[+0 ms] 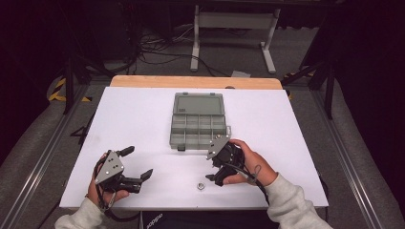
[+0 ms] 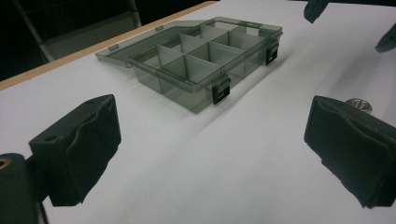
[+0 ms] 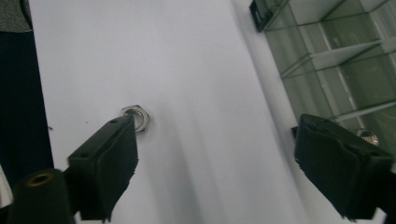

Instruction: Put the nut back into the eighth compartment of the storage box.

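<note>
Sorting nuts into the box looks like the job, and the step in hand seems to be the reach for the next nut. One white counter [image 1: 143, 119] carries one clear box [image 1: 198, 125], lid open and flat behind it, with eight compartments as far as I can count. Two hand-held grippers are in play: the left hand-held gripper [image 1: 140, 163] rests near the front edge, jaws wide and empty; the right hand-held gripper [image 1: 210, 177] has its jaws wide too, nothing between them. Two nuts show: one nut [image 3: 136, 117] loose on the counter just beside the right gripper's jaw, another nut [image 3: 369, 136] in a near compartment. Next, the right jaws should straddle the loose one and close.
</note>
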The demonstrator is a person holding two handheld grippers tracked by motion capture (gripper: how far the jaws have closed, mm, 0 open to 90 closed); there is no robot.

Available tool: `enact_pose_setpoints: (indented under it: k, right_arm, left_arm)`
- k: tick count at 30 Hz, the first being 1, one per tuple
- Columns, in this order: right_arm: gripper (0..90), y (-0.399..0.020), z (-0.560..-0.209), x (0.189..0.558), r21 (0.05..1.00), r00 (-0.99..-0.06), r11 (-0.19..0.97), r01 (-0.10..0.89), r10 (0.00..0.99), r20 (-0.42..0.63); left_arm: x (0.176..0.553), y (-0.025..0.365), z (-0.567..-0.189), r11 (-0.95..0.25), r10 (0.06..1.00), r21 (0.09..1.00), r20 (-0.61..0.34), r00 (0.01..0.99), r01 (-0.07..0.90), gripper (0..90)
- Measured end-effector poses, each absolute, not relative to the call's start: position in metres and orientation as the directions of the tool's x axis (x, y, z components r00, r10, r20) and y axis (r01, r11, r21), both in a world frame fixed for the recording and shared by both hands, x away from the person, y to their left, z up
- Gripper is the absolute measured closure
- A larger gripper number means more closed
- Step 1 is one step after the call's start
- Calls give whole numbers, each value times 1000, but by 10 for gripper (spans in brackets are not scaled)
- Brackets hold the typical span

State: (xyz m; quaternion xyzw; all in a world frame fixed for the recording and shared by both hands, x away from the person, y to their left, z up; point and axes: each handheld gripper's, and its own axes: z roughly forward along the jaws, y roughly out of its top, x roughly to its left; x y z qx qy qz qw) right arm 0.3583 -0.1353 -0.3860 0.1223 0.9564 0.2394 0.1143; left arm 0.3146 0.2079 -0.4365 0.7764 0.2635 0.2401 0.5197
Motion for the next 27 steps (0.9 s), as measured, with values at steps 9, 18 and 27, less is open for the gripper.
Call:
enact_pose_setpoints:
  k: [9, 18, 27]
  right_arm:
    - [119, -106, -408, 349, 398, -969, 903, 159, 220, -112]
    - [296, -95, -426, 352, 310, -975, 934, 179, 210, -70]
    - [548, -94, -427, 351, 306, -983, 937, 168, 182, -19]
  left_arm:
    - [315, 208, -437, -318, 659, 934, 96, 746, 161, 44]
    - [315, 208, -437, -324, 658, 932, 98, 747, 163, 45]
    - [315, 209, -437, -322, 658, 932, 96, 747, 164, 45]
